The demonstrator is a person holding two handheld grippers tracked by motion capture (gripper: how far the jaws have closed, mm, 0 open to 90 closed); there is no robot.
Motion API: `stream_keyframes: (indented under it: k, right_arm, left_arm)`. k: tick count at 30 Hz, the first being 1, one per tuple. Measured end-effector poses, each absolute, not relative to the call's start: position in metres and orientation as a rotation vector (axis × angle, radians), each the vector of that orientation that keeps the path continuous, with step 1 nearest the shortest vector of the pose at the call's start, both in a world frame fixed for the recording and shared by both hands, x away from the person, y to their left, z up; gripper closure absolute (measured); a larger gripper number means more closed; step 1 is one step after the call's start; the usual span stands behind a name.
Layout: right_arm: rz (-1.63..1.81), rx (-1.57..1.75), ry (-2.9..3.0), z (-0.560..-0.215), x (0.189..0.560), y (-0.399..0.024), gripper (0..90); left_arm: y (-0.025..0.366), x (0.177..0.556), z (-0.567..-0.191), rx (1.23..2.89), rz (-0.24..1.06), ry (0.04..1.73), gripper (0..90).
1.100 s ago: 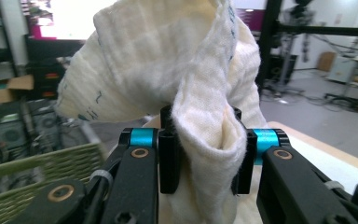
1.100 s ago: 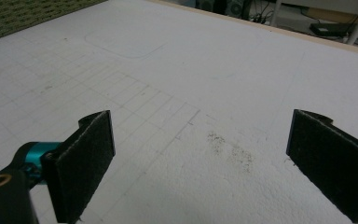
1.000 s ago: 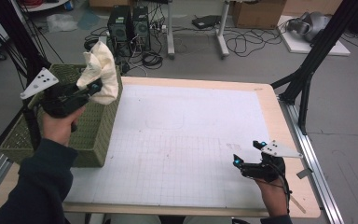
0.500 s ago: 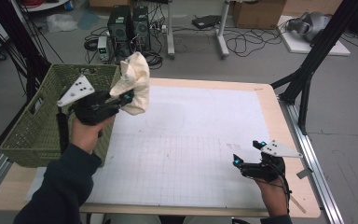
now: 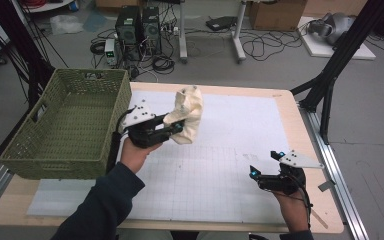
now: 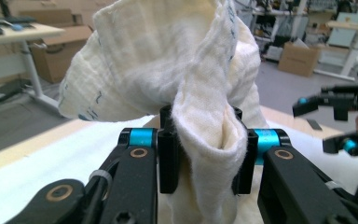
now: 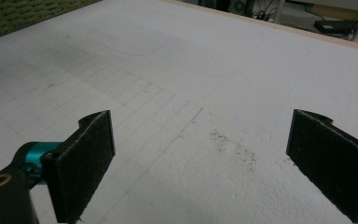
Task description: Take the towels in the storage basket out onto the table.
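The left gripper (image 5: 176,128) has its jaws clamped on a bunched cream cloth (image 5: 189,114), held above the counter's white mat (image 5: 230,135) just beside the green basket (image 5: 60,150). The right gripper (image 5: 266,164) rests near the counter's front right edge, jaws wide apart around nothing, with bare mat between the two.

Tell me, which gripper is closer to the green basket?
Left. The left gripper, holding the cream cloth, is just past the green basket at its right side. The right gripper sits open far across the table, near its right edge.
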State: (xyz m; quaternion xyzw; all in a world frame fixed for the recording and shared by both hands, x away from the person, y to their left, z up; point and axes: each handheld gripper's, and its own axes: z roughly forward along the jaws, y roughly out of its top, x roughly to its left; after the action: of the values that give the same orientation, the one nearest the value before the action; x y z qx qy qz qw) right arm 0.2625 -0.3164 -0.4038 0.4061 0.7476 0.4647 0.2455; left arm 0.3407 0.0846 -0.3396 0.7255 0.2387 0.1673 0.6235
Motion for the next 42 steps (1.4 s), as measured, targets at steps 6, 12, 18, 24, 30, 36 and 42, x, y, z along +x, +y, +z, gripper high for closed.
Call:
stream_keyframes:
  k: [6, 12, 18, 24, 30, 36, 42]
  right_arm:
    - [1.267, 1.108, 2.046, -0.405, 0.263, -0.317, 6.9]
    - [1.268, 1.108, 2.053, -0.405, 0.263, -0.316, 6.9]
    - [1.265, 1.103, 2.059, -0.406, 0.264, -0.315, 6.9]
    - [1.261, 1.106, 2.062, -0.406, 0.264, -0.313, 6.9]
    - [1.256, 1.110, 2.064, -0.407, 0.265, -0.314, 6.9]
    - [1.251, 1.118, 2.061, -0.408, 0.264, -0.314, 6.9]
    - [1.252, 1.112, 2.063, -0.408, 0.267, -0.312, 6.9]
  left_arm:
    - [0.062, 0.340, -0.363, 1.699, 0.345, 0.544, 69.8]
    - [0.047, 0.341, -0.389, 1.731, 0.316, 0.567, 69.3]
    - [0.031, 0.341, -0.414, 1.803, 0.269, 0.570, 69.1]
    - [0.009, 0.341, -0.435, 1.956, 0.299, 0.566, 67.5]
    - [0.009, 0.343, -0.439, 1.967, 0.287, 0.665, 31.4]
    - [0.035, 0.337, -0.423, 1.852, 0.284, 0.690, 22.7]
    - [0.076, 0.330, -0.413, 1.793, 0.337, 0.725, 22.0]
